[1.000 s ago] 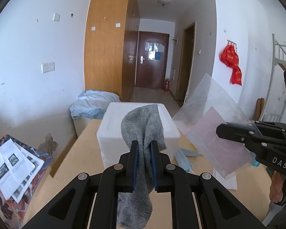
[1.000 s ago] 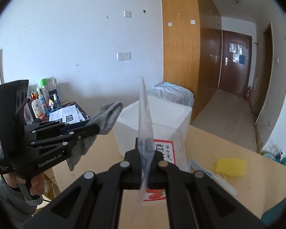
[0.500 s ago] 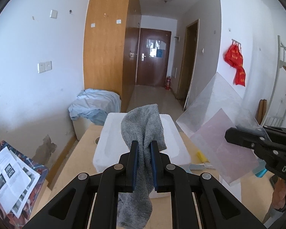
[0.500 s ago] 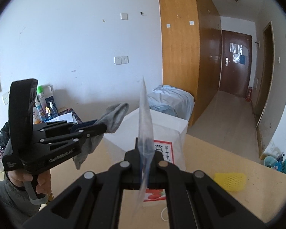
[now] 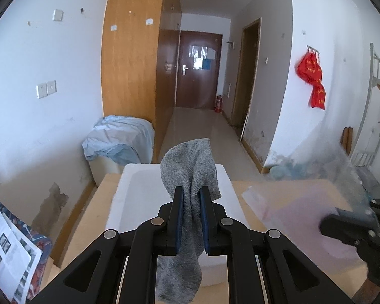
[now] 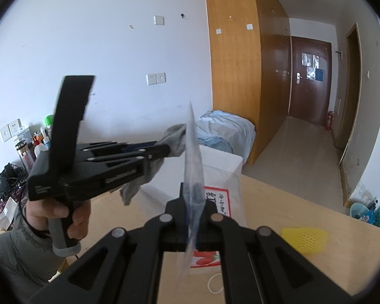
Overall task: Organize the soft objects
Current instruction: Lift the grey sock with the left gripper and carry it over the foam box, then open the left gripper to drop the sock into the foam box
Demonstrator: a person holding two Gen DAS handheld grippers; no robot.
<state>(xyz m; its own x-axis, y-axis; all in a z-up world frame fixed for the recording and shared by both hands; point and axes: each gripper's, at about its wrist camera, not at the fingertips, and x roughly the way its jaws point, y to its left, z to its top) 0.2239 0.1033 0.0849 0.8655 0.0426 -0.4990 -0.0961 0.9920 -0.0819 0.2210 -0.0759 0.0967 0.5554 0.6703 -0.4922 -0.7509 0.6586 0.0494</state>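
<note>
The grey cloth [image 5: 190, 177] is pinched by the left gripper [image 5: 190, 197] above the white foam box [image 5: 136, 197] at the table's far edge, probably for dropping in, while the right gripper [image 6: 193, 202] is pressed together on a clear plastic bag [image 6: 193, 152], likely kept aside.

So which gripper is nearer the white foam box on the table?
Left. The left gripper, clamping the grey cloth, hangs over the white foam box; the right gripper, pinching a clear plastic bag, sits beside it.
</note>
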